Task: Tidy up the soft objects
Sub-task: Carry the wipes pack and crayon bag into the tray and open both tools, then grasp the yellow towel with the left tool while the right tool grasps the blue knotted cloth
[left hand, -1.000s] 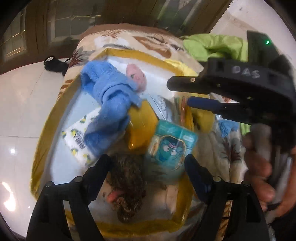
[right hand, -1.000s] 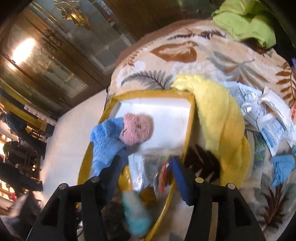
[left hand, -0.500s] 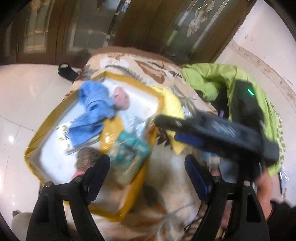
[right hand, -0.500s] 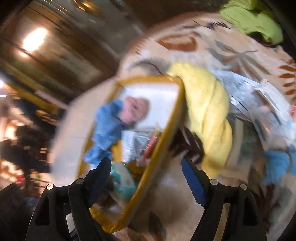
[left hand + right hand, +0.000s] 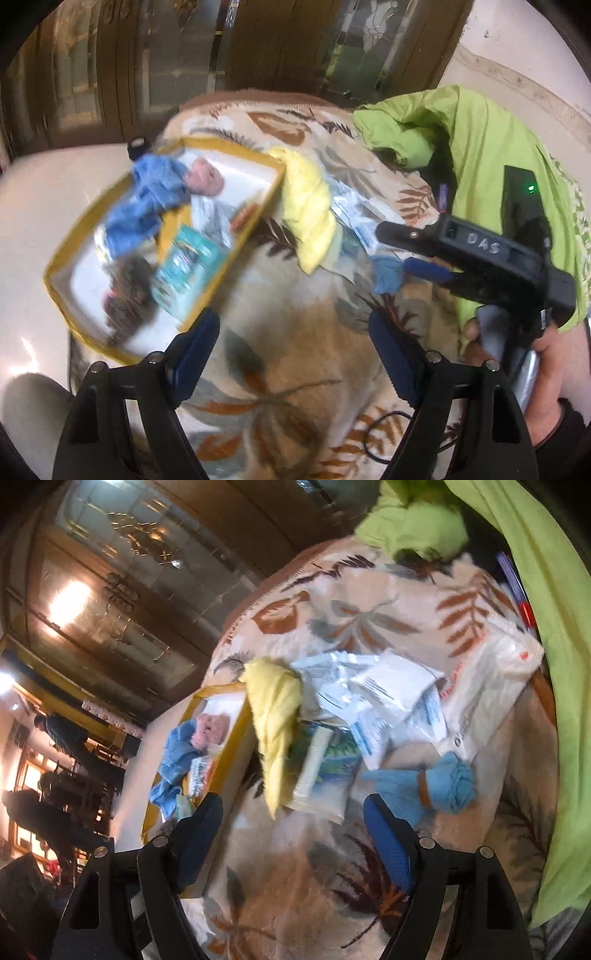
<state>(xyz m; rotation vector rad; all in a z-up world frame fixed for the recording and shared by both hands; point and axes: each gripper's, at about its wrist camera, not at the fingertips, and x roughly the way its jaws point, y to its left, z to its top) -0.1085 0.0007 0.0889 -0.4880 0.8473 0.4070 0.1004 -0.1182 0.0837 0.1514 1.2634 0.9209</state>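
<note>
A yellow-rimmed box [image 5: 236, 240] sits at the left of a leaf-patterned blanket [image 5: 303, 354]. It holds a blue cloth [image 5: 147, 199], a pink soft item [image 5: 205, 177], a teal packet [image 5: 184, 266] and a dark curly toy [image 5: 127, 291]. A yellow cloth [image 5: 306, 206] lies beside the box, also in the right wrist view [image 5: 277, 723]. A small blue sock bundle [image 5: 432, 782] lies by white packets [image 5: 384, 701]. My left gripper [image 5: 291, 354] is open and empty above the blanket. My right gripper [image 5: 295, 842] is open and empty, just short of the bundle; it also shows in the left wrist view [image 5: 406, 247].
A lime-green cloth [image 5: 480, 147] is heaped at the blanket's far right. White tiled floor [image 5: 44, 206] lies left of the box. Wooden glazed doors [image 5: 258, 55] stand behind. A black cable [image 5: 384, 435] lies on the blanket near me.
Both grippers have pulled back from over the box and swung right over the blanket. The right gripper now faces the packets and the blue bundle. Both stay open.
</note>
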